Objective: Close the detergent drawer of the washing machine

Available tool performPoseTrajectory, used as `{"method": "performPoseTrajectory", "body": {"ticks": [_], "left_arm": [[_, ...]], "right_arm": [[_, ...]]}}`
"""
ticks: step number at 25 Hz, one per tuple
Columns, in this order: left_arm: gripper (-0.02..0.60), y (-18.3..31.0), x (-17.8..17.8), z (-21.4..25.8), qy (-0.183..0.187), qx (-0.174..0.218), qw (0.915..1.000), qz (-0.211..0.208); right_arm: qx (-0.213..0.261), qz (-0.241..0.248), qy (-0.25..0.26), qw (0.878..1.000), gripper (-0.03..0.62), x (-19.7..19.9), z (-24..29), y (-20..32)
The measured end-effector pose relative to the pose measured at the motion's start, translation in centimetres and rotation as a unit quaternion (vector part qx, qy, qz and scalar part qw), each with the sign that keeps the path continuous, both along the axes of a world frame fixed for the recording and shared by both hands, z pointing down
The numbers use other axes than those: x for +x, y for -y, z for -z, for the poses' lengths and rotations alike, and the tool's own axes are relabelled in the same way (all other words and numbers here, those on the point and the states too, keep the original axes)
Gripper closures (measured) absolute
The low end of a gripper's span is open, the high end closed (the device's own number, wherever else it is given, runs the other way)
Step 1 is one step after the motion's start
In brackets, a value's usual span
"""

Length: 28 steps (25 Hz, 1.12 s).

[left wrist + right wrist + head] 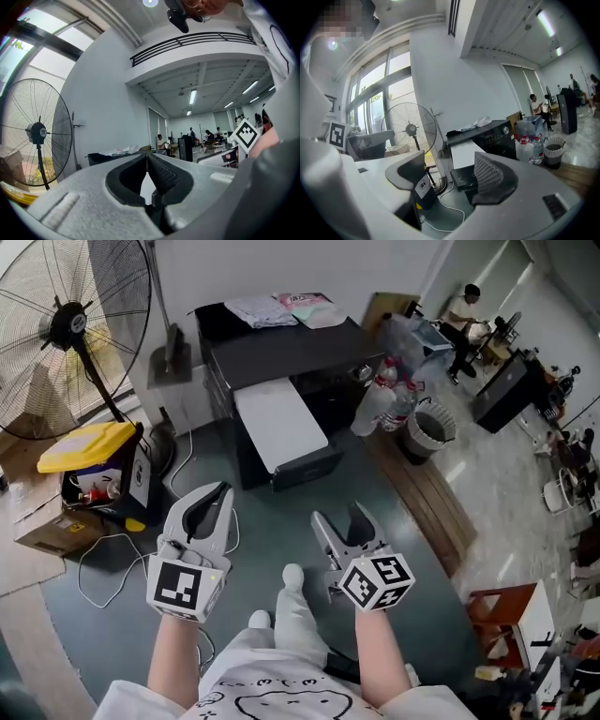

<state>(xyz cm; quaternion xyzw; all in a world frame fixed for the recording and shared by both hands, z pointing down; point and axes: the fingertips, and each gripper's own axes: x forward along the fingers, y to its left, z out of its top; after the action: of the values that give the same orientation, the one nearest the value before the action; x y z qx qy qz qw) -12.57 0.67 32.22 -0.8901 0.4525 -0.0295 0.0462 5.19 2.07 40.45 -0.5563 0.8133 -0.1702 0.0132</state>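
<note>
Head view: washing machine (281, 352); dark tray (305, 468) protruding, likely the detergent drawer. Left tool (221, 489) closed, right tool (339, 517) open, both empty, well apart from it. Recommended: push the front squarely.

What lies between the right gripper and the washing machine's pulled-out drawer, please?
Only bare floor, as the head view shows; the right gripper, jaws apart and empty, is well short of the drawer.

Fan (70, 324) left of the washing machine (291, 357), clothes (286, 308) on top, bottles (386, 390) and bin (430, 430) at its right.
</note>
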Motion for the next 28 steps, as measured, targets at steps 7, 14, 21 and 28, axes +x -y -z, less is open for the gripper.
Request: {"method": "performPoseTrajectory", "body": {"ticks": [7, 14, 21, 28], "left_arm": [[0.566, 4.5, 1.0, -2.2, -0.002, -0.026, 0.9995, 0.016], [0.566, 8.1, 2.7, -3.9, 0.010, -0.048, 0.9984, 0.027], [0.566, 10.7, 3.9, -5.7, 0.021, -0.066, 0.9969, 0.037], [0.566, 11.7, 4.8, -7.3, 0.033, -0.084, 0.9952, 0.040]], "right_arm": [[-0.058, 0.007, 0.034, 0.998, 0.279, 1.3, -5.8, 4.9], [-0.108, 0.022, 0.076, 0.991, 0.278, 2.3, -10.9, 9.1], [-0.150, 0.039, 0.117, 0.981, 0.279, 2.5, -15.1, 12.0], [-0.176, 0.043, 0.187, 0.966, 0.278, 2.3, -17.9, 13.9]]}}
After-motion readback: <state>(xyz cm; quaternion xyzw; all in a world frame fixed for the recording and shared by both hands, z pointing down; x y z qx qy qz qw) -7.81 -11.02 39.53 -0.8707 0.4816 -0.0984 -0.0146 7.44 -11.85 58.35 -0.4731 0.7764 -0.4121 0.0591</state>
